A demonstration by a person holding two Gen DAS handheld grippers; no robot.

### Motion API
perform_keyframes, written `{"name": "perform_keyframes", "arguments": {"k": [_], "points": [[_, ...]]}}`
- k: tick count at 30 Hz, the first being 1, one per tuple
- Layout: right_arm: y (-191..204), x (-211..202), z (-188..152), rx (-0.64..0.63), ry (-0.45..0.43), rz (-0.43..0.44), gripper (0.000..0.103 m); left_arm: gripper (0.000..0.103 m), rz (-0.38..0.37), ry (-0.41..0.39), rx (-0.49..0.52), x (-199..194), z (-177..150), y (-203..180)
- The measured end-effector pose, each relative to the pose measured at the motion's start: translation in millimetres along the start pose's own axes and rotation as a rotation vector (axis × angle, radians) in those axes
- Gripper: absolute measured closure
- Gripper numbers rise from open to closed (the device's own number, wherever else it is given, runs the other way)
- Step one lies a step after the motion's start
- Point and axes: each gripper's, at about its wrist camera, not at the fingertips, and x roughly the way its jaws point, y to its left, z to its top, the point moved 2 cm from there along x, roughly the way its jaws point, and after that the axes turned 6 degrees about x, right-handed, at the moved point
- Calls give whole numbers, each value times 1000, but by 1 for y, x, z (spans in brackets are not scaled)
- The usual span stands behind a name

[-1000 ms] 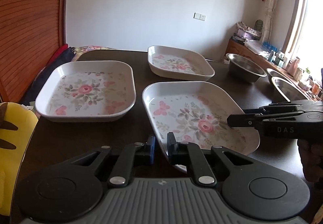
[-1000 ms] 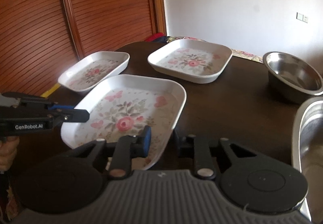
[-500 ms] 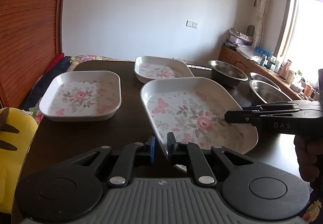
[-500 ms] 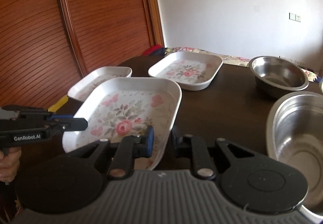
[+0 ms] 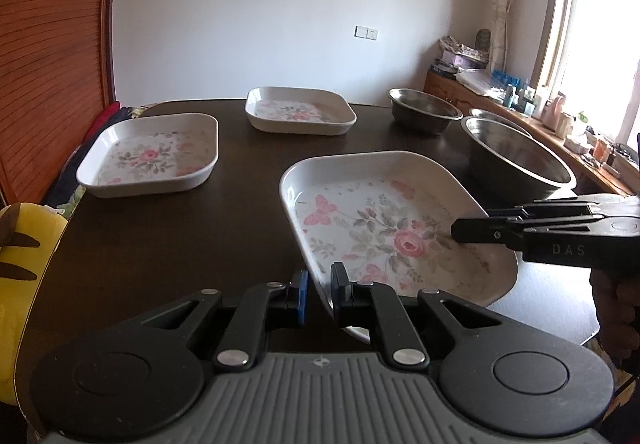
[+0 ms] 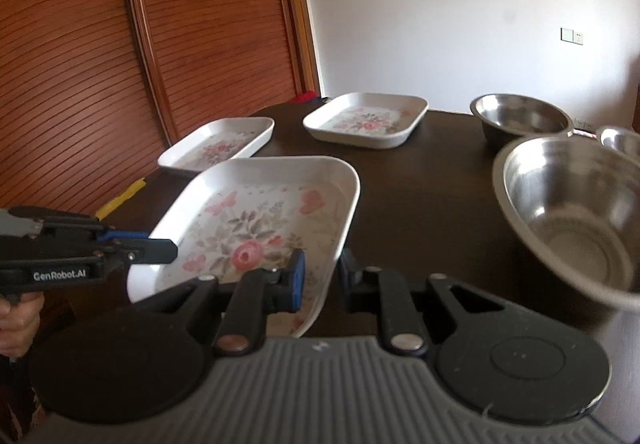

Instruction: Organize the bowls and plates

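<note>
Third steel bowl (image 6: pixel 622 139) at far right: cut by the right wrist frame edge, mostly hidden behind big bowl (image 6: pixel 576 211). Windowsill clutter (image 5: pixel 576 127) too small to identify. Near corner of held plate (image 5: pixel 396 228) hidden behind gripper body.

Left gripper (image 5: pixel 318 294) and right gripper (image 6: pixel 320 276) — jaws apparently clamped — point slightly downward.

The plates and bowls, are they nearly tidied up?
Not yet. Nothing looks stacked so far. In hand: the left gripper and right gripper both pinch the rim of one white square flowered plate, holding it above the dark wooden table. Left to do: two more flowered plates lie apart, and three steel bowls are not nested.
</note>
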Motion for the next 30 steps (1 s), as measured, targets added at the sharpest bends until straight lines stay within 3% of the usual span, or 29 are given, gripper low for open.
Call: {"name": "perform_keyframes", "arguments": {"k": [13,30], "points": [[2,-9,-25,20,27,-30,82,64,11,27,36,5,-9,-9],[4,-12,-33,63,-15,-41,81,64,18,5,22,4,-3,-4]]}}
